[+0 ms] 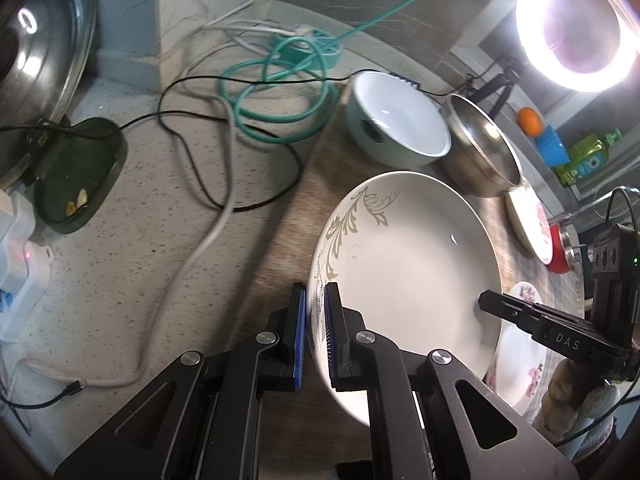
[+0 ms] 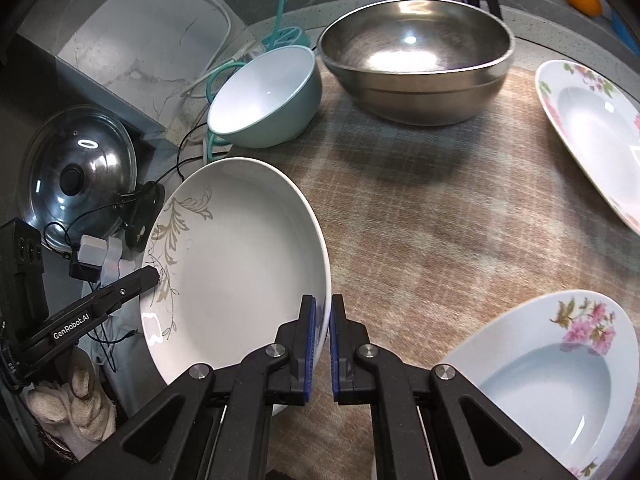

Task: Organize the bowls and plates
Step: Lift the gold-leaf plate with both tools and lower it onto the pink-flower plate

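A white plate with a grey leaf pattern (image 1: 408,264) (image 2: 240,264) hangs above the woven mat, held at both sides. My left gripper (image 1: 315,292) is shut on its patterned left rim. My right gripper (image 2: 323,304) is shut on the opposite rim. A pale green bowl (image 1: 396,120) (image 2: 268,96) and a steel bowl (image 1: 484,148) (image 2: 416,68) stand at the back of the mat. Floral plates lie at the right (image 2: 592,120) and at the near right (image 2: 548,372).
The brown woven mat (image 2: 440,208) covers the counter. Cables and a teal hose (image 1: 276,92) sprawl to the left, beside a pot lid (image 2: 80,176) and a dark green dish (image 1: 76,176). A ring light (image 1: 576,28) glares at the top right. A gloved hand (image 2: 76,404) holds the left gripper.
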`<state>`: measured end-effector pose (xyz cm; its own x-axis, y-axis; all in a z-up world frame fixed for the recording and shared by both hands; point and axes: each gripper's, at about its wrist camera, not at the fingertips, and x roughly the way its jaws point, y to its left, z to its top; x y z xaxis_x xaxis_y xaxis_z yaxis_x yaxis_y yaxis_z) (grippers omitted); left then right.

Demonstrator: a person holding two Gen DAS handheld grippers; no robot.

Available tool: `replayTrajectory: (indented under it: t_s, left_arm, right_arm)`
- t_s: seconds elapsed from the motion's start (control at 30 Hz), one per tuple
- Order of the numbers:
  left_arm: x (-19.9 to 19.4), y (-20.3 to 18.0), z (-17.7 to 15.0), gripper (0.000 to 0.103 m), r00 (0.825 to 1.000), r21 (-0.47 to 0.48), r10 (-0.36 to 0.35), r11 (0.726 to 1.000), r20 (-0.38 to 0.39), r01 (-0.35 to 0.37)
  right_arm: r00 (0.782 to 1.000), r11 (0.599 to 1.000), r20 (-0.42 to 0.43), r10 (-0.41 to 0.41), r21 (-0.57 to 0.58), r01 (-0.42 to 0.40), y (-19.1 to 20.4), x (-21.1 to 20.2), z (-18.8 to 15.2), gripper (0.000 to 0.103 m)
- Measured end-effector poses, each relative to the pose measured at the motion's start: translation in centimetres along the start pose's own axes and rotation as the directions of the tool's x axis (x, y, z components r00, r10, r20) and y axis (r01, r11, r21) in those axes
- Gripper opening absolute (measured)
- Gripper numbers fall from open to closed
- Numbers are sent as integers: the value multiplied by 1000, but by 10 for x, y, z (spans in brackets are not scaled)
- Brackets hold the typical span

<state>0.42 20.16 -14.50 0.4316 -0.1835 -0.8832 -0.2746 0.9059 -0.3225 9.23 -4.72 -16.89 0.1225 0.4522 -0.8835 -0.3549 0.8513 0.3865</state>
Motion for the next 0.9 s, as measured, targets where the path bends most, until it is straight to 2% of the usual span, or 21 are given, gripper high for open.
replayTrajectory:
  t_s: [0.43, 0.9]
  left_arm:
    - [3, -61, -11, 7, 997, 116, -70, 991, -23, 72]
    - [22, -127, -31, 7, 987, 246, -121, 959, -102, 143]
  right_arm:
    - [998, 994, 52, -35, 102, 29, -48, -49, -27, 6]
    - [991, 971, 78, -106, 225, 86, -106, -91, -70, 6]
